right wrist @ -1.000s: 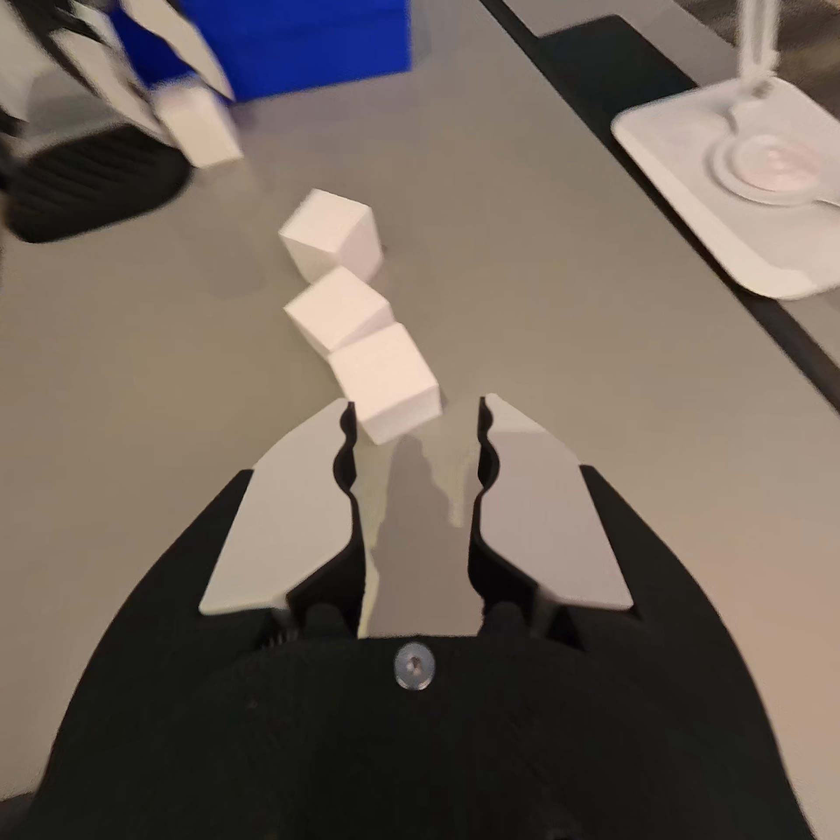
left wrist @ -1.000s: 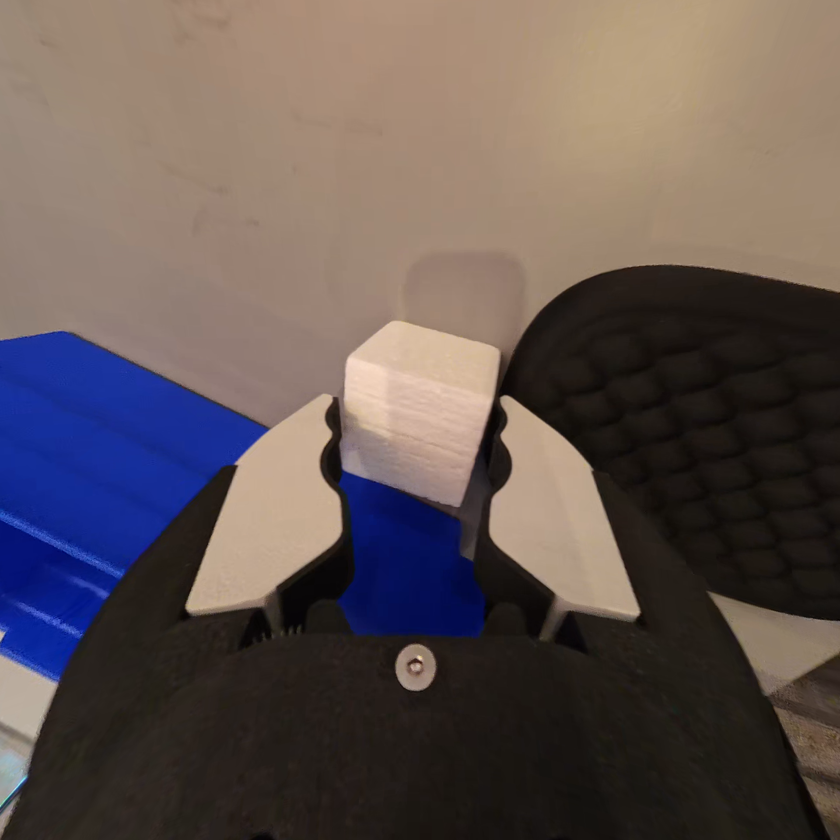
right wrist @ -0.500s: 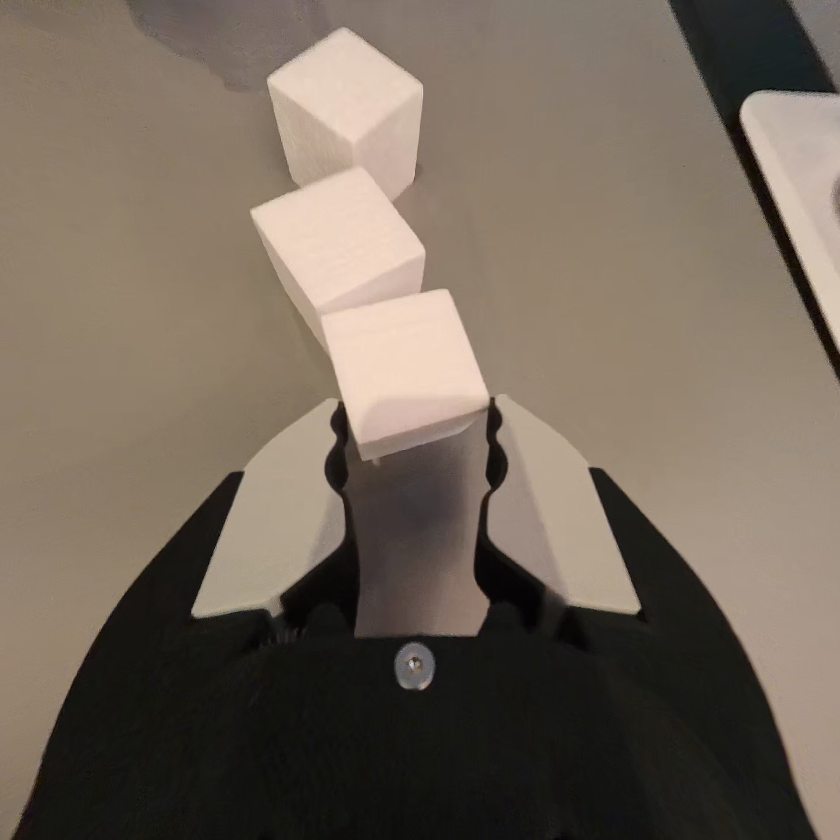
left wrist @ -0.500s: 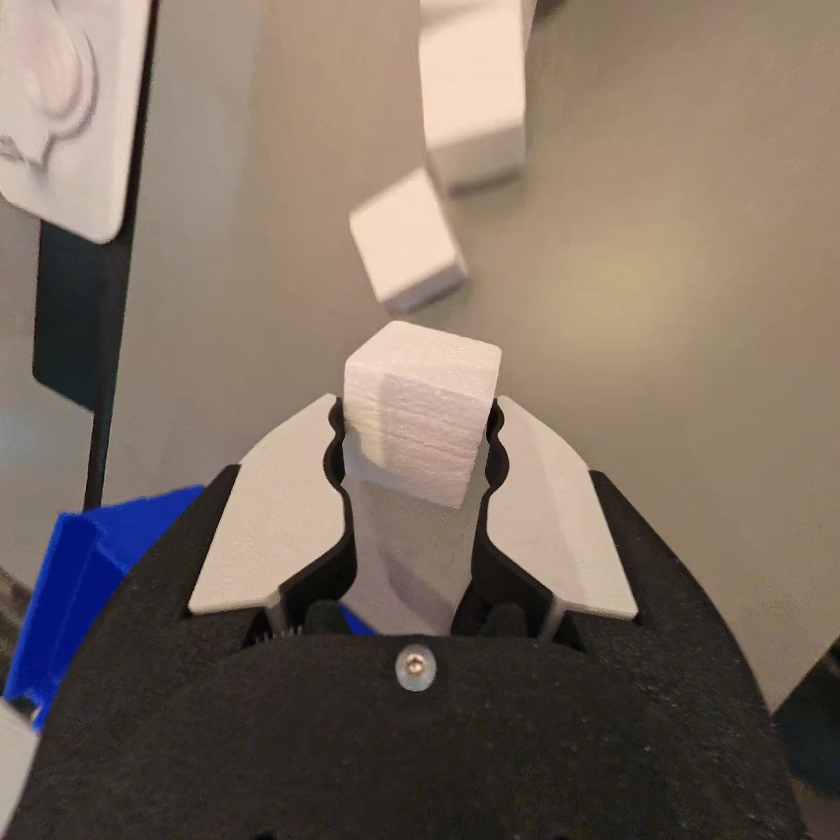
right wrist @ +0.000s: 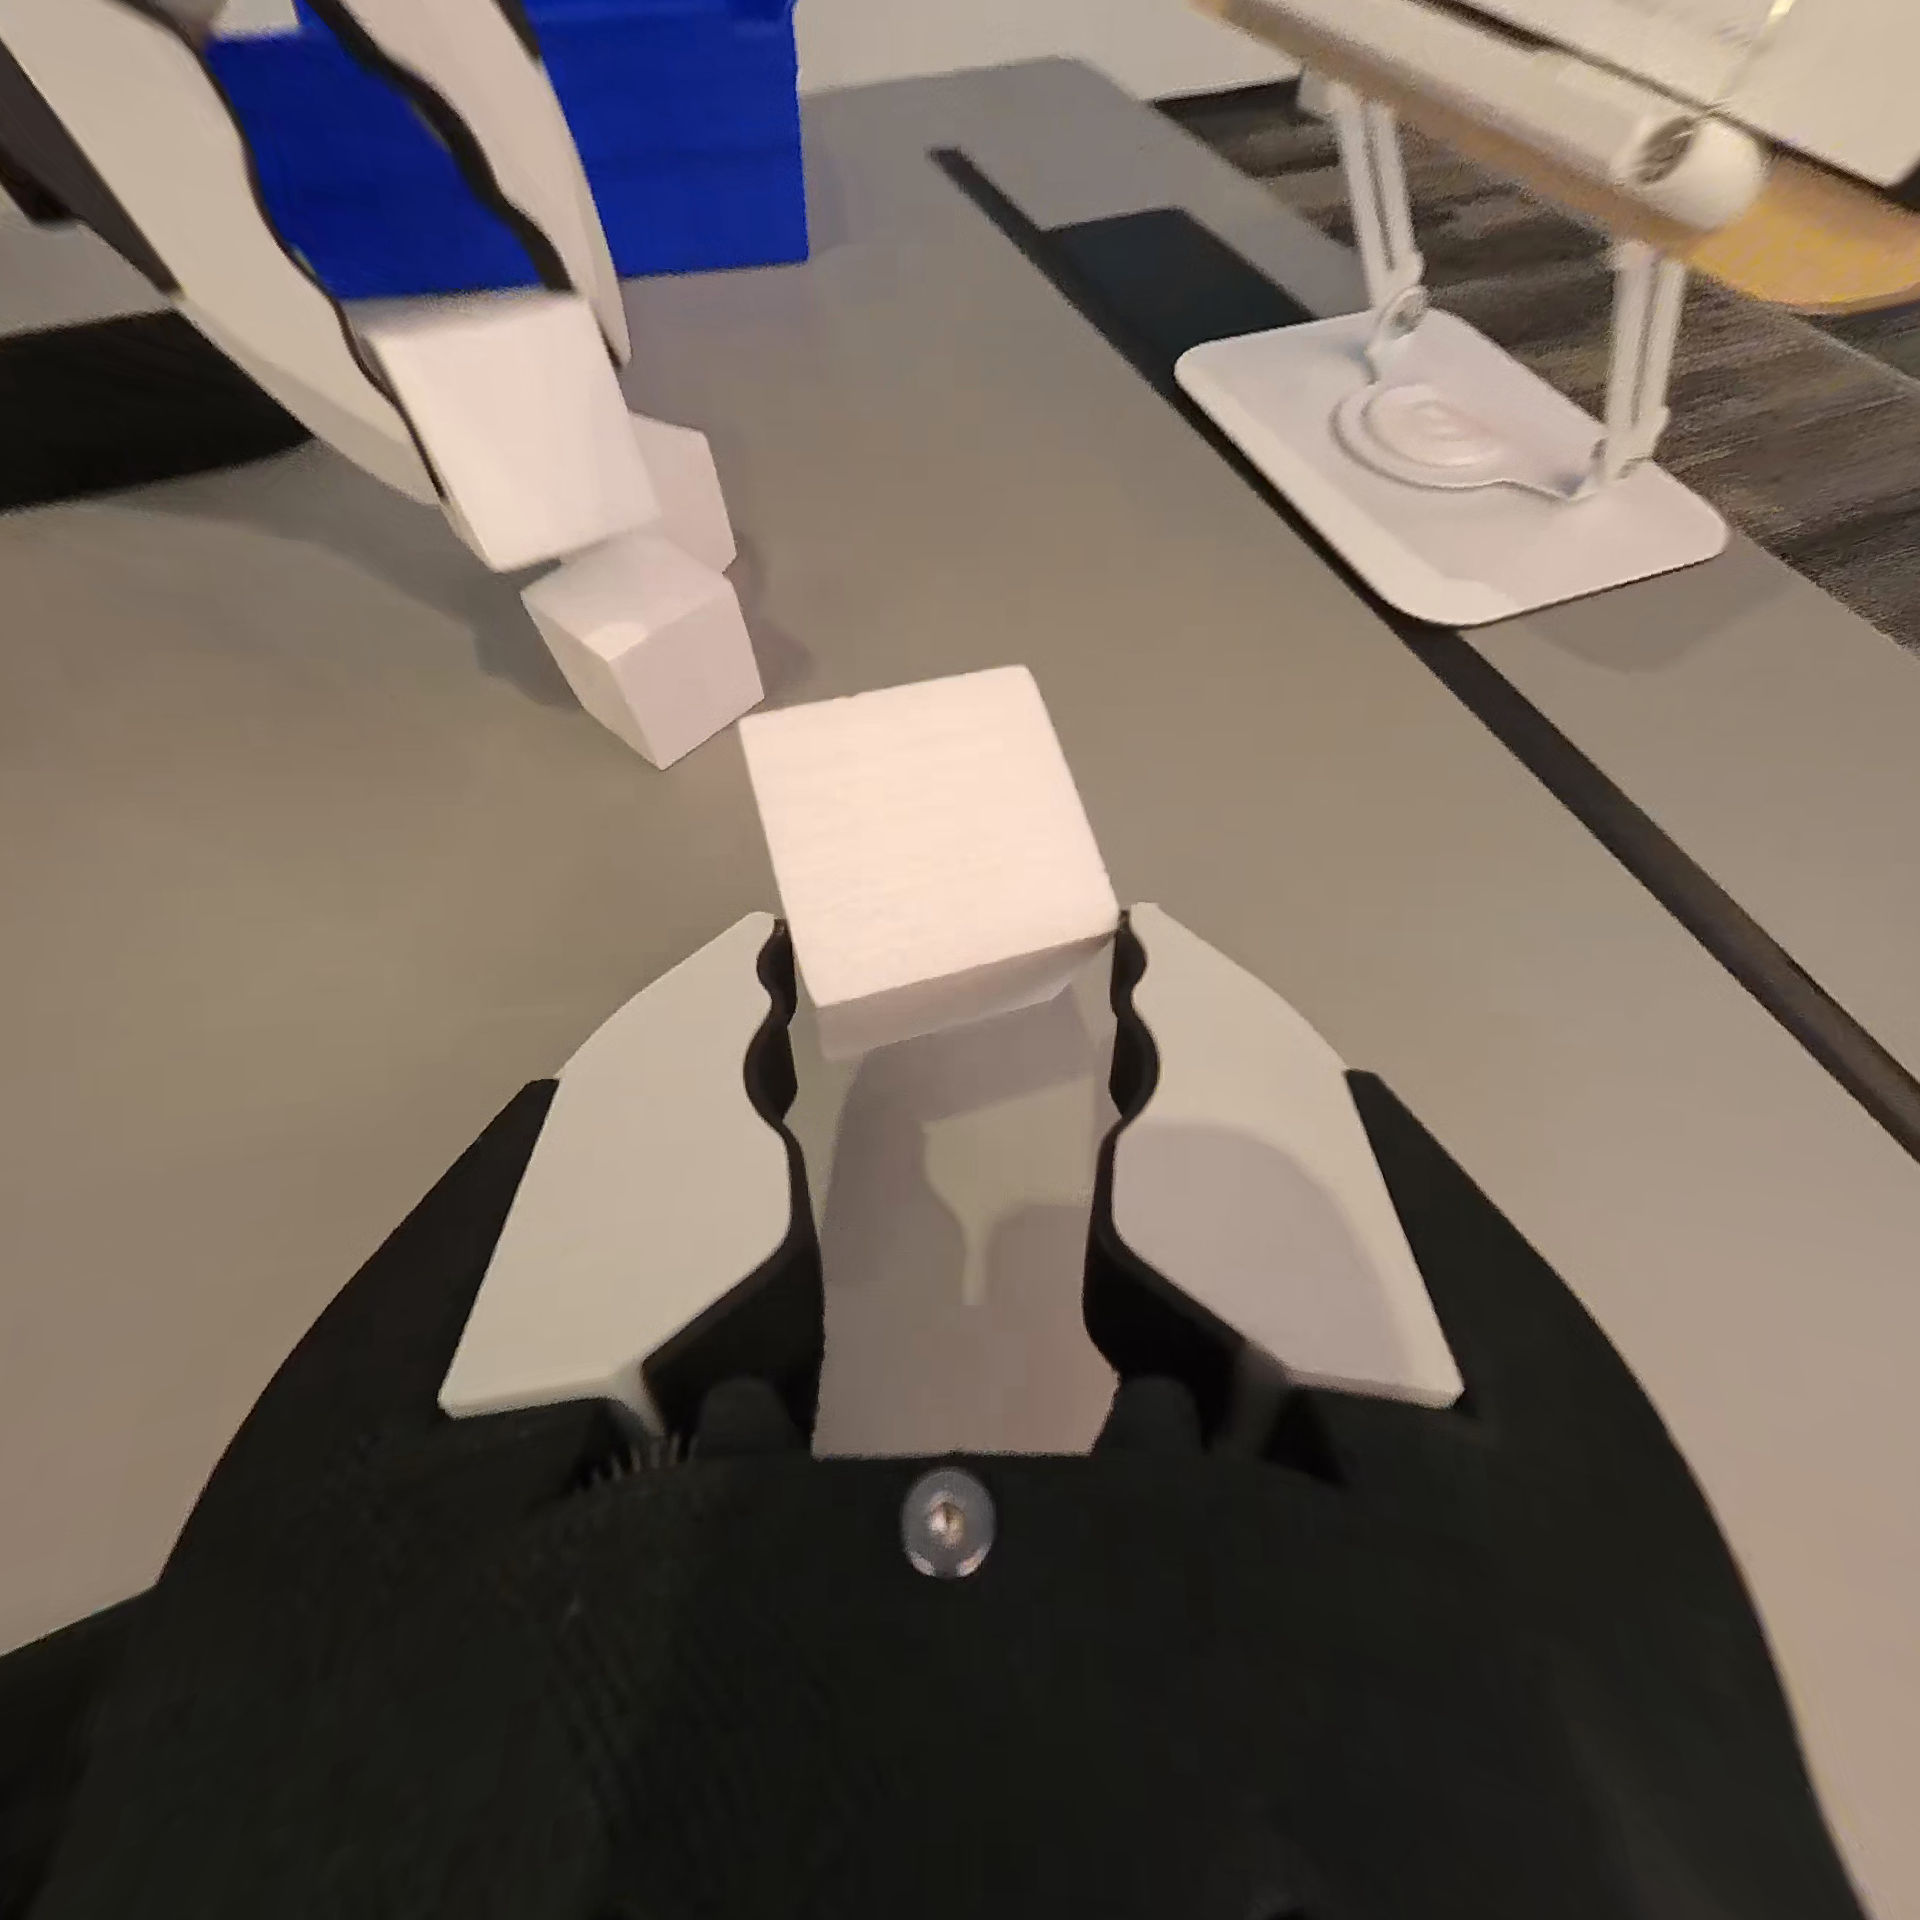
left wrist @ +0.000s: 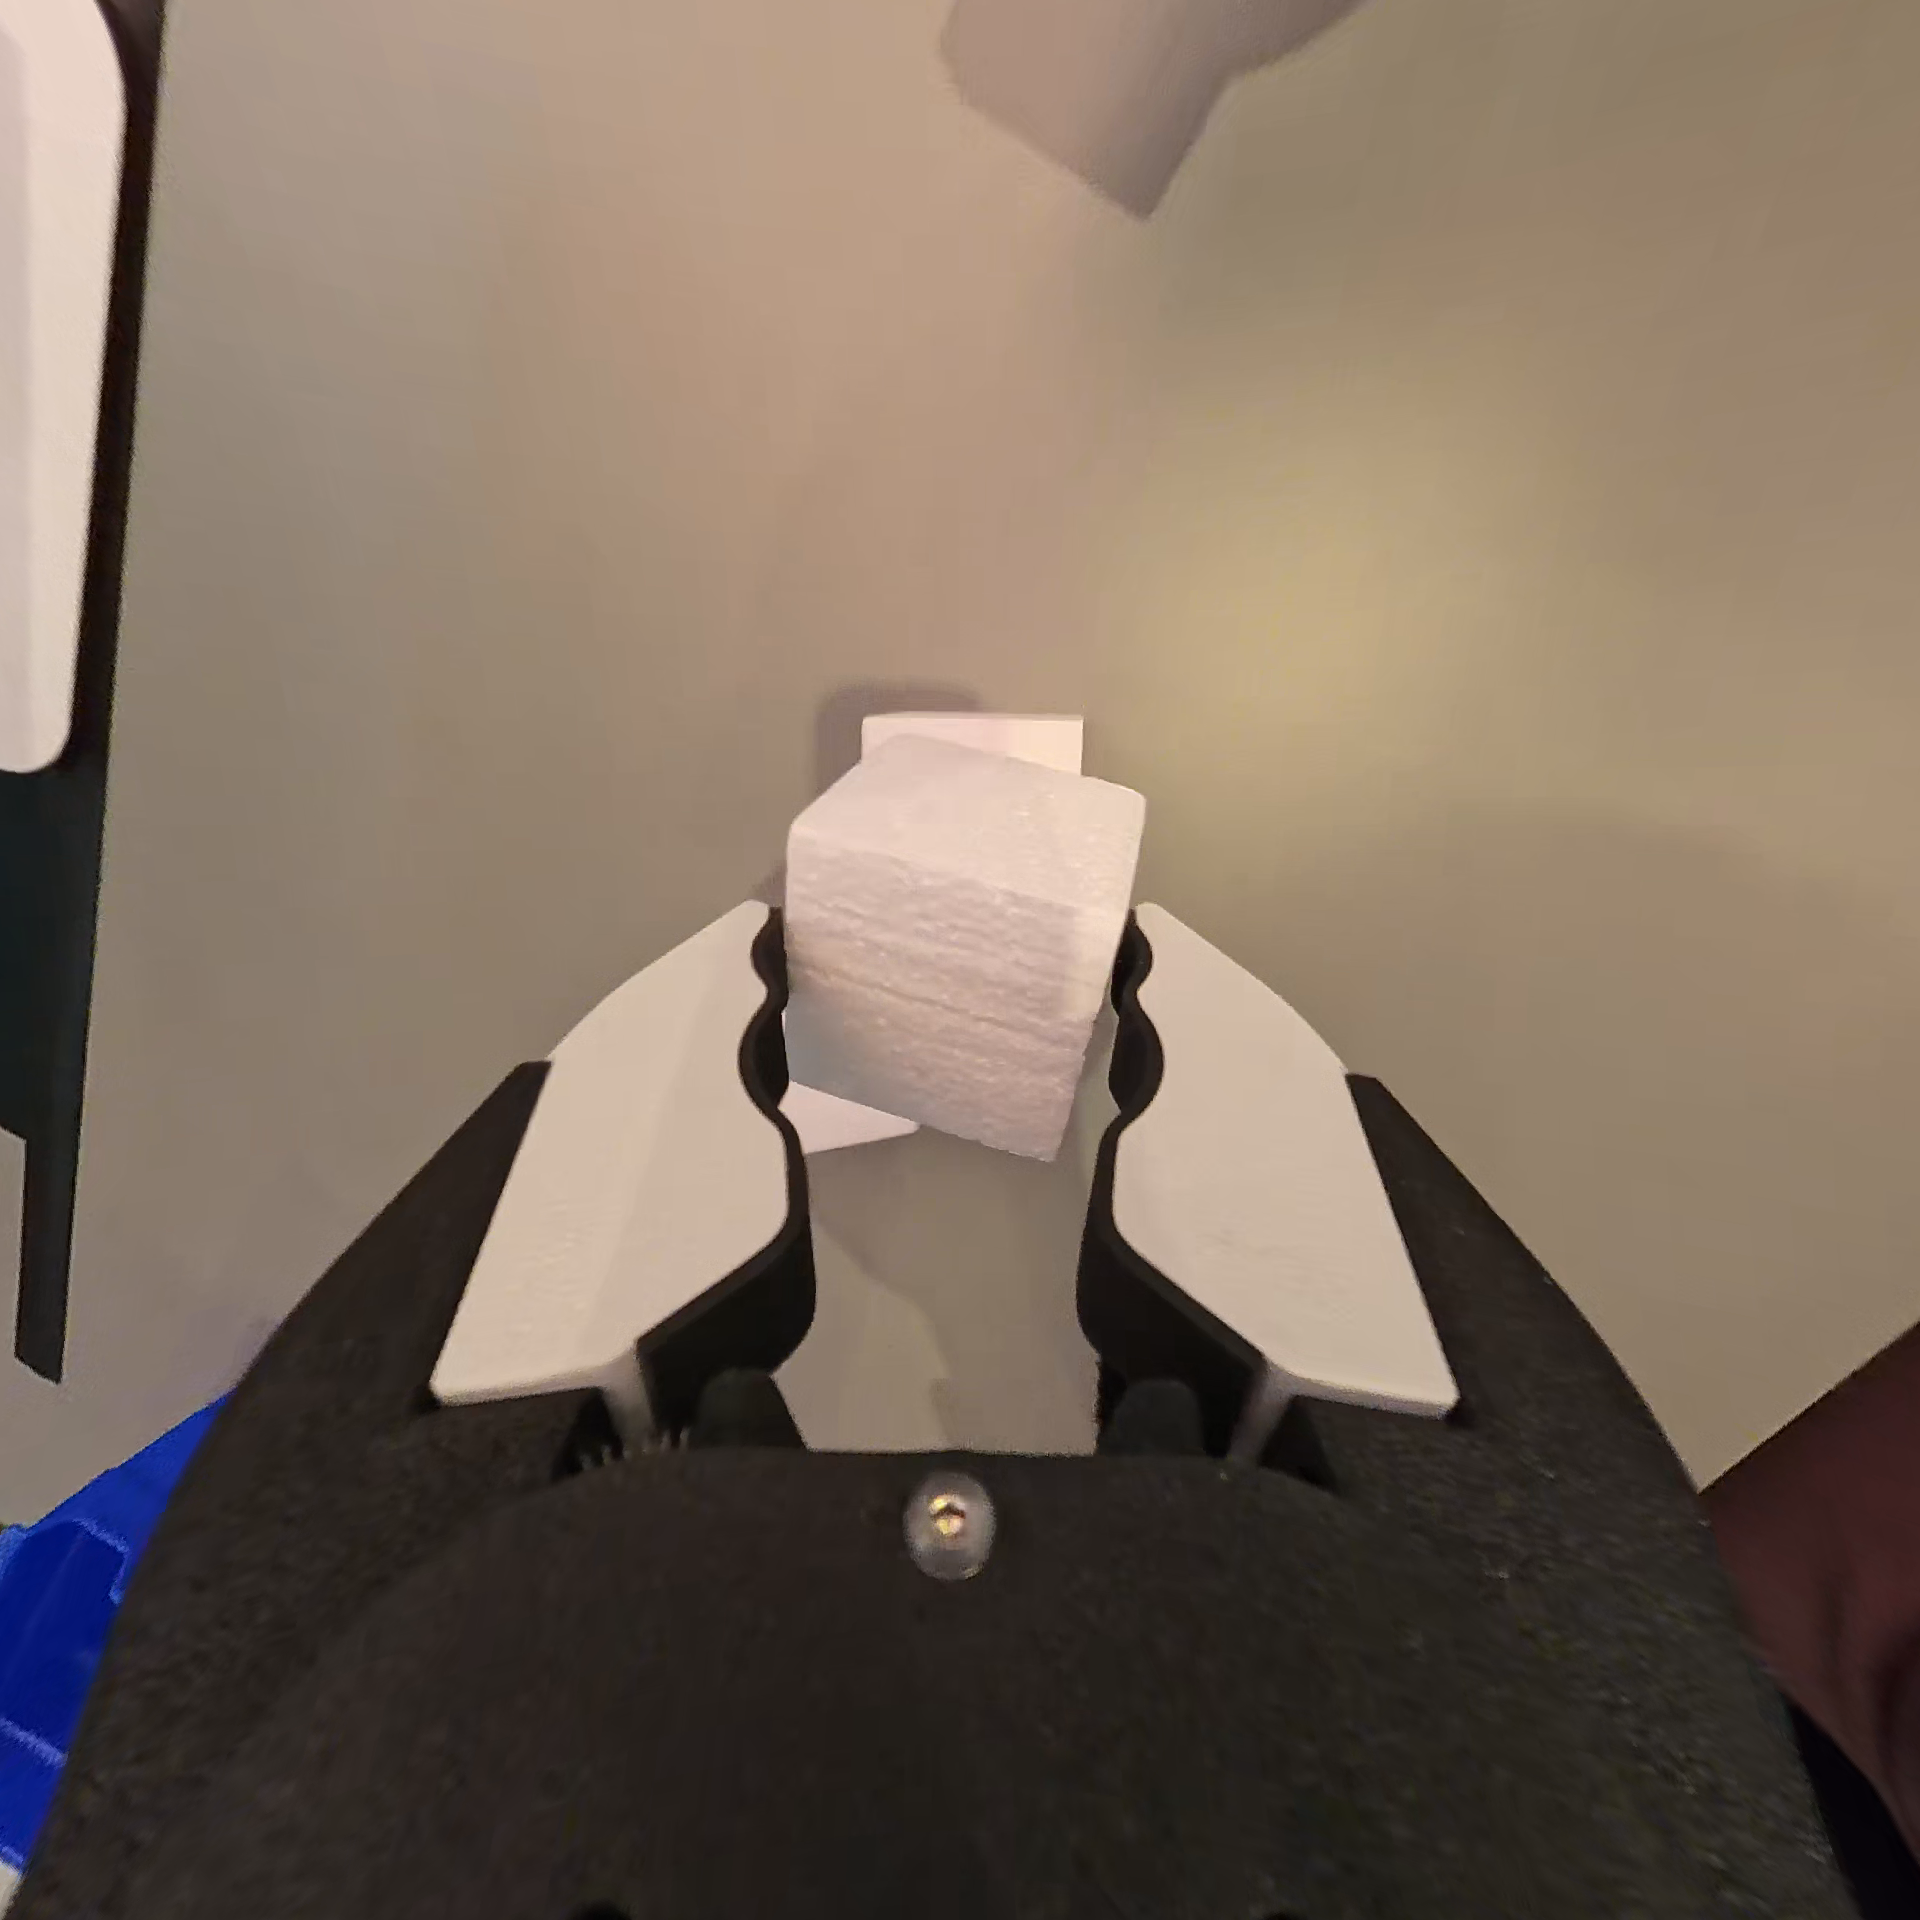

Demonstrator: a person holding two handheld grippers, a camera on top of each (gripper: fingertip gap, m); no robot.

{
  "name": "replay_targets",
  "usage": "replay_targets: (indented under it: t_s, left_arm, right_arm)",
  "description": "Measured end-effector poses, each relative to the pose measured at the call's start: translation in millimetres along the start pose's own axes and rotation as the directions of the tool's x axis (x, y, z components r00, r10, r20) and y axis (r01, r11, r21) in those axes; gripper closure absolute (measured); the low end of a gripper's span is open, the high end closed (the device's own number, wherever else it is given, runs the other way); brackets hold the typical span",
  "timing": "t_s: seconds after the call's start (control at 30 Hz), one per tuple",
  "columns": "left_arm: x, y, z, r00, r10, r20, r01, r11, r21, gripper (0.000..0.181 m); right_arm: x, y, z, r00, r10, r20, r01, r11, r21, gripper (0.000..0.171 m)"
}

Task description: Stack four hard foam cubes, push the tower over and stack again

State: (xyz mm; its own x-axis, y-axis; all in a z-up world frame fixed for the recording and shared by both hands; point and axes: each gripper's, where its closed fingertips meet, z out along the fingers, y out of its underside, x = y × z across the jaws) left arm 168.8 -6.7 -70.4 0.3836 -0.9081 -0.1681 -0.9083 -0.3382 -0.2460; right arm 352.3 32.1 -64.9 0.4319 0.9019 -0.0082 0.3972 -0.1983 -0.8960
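Blue bin (right wrist: 582, 156) behind | white stand (right wrist: 1455, 468) right | both grippers gripping cubes

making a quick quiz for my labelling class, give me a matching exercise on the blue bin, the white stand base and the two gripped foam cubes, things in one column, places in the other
Things
1. blue bin
2. white stand base
3. left-hand foam cube, in the left claw
4. right-hand foam cube, in the right claw

Places
a. right of the dark strip
b. held above a loose foam cube
c. far end of the grey table
d. held nearest the right wrist camera

Pairs: 1-c; 2-a; 3-b; 4-d
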Motion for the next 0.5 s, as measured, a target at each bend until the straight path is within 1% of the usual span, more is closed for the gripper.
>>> replay_targets:
  t_s: [0.13,0.3,0.5]
  left_arm:
    - [-3,-2,9,1.000,-0.015,0.020,0.016,0.998,-0.063,0.121]
    - [-4,-3,16,0.999,-0.035,0.039,0.039,0.993,-0.113,0.121]
    - [-6,-4,20,0.996,-0.038,0.075,0.049,0.988,-0.144,0.121]
  right_arm:
    - [4,1,-11,0.999,0.040,0.000,-0.040,0.998,0.038,0.112]
    - [-3,7,0,1.000,0.002,0.026,-0.002,1.000,-0.018,0.112]
    - [-7,10,7,0.998,0.015,0.056,-0.013,0.999,-0.030,0.112]
